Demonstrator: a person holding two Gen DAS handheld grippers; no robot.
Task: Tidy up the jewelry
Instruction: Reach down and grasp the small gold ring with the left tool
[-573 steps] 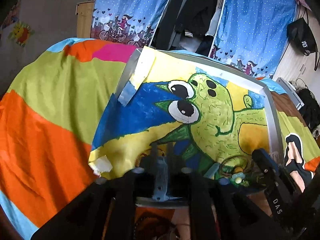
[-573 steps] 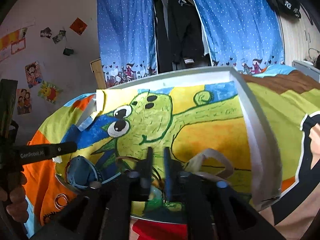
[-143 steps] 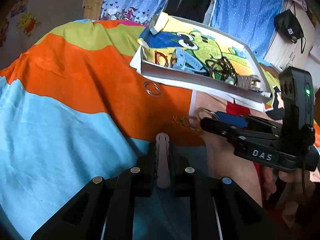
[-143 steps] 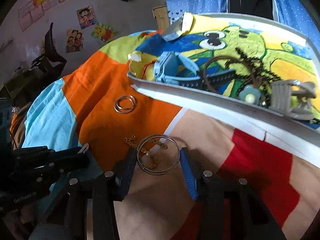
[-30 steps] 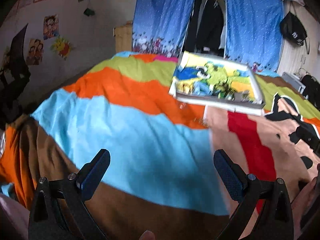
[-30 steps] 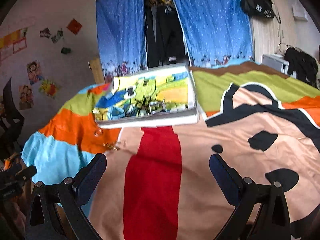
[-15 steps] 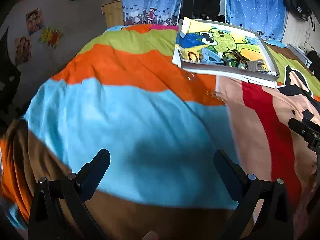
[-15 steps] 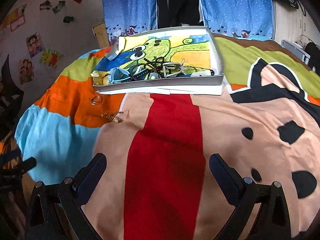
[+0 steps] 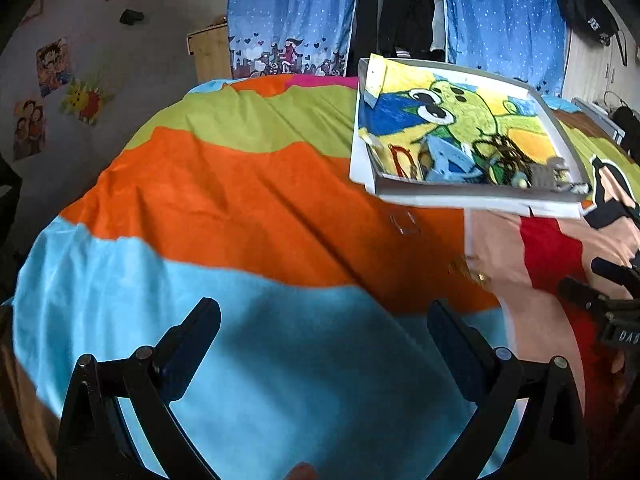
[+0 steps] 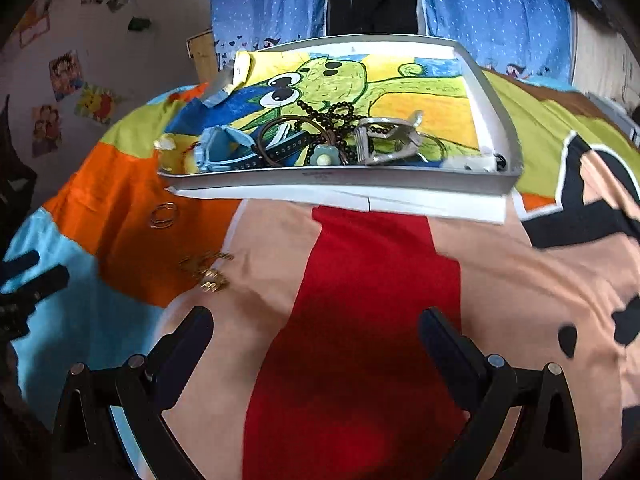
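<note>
Gold chain [image 10: 205, 270]: loose on the bedspread [image 10: 360, 320], at about 10 o'clock from the right gripper [image 10: 316, 344]; likely light, limp and slippery, prone to slide out of a shallow pinch. Best taken at the bunched middle, pressing into the soft cover.
Ring pair [image 10: 163, 214]: just beyond the chain, near the tray's front left corner; thin, stiff, flat on cloth, probably hard to get under. Best taken across one rim.
Tray [image 10: 340, 178]: at 12 o'clock, propped on a white board, already loaded with dark beads, a brown bangle, a blue clip and a silver claw clip.
Right gripper: low over the red stripe, jaws wide, holding nothing, aimed at the tray.
Left gripper [image 9: 324, 340]: over the light blue band, jaws wide, empty; chain at 1 o'clock, blurred in this view.
Remaining work: chain and rings not yet in the tray.
</note>
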